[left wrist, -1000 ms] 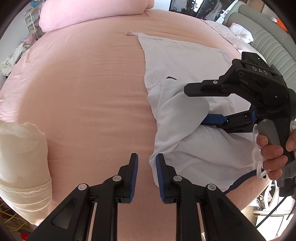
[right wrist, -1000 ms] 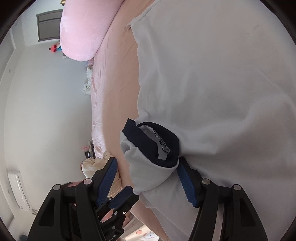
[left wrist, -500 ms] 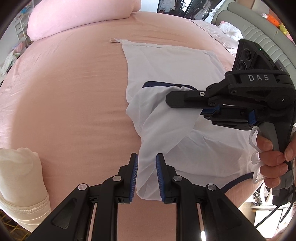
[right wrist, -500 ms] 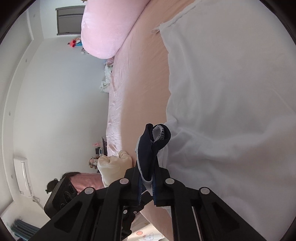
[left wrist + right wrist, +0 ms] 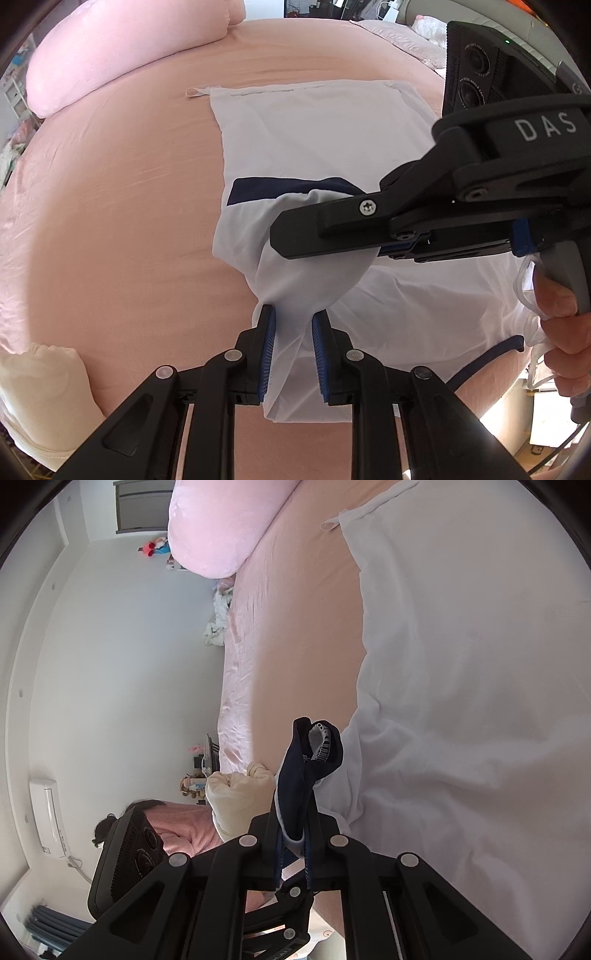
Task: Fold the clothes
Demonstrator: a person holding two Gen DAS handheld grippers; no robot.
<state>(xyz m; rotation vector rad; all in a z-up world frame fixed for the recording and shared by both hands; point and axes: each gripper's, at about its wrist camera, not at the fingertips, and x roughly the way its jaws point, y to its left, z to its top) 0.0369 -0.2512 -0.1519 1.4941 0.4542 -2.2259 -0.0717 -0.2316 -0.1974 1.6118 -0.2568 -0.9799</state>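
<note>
Pink bed (image 5: 110, 221): white navy-trimmed shirt (image 5: 317, 140)

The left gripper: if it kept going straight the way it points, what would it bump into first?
Probably the white shirt with navy trim whose fabric it already pinches. The left gripper points steeply down, so the pink bedsheet lies just beyond, though depth is hard to judge.

Left gripper (image 5: 290, 345) and right gripper (image 5: 291, 843) both have jaws clamped.
</note>
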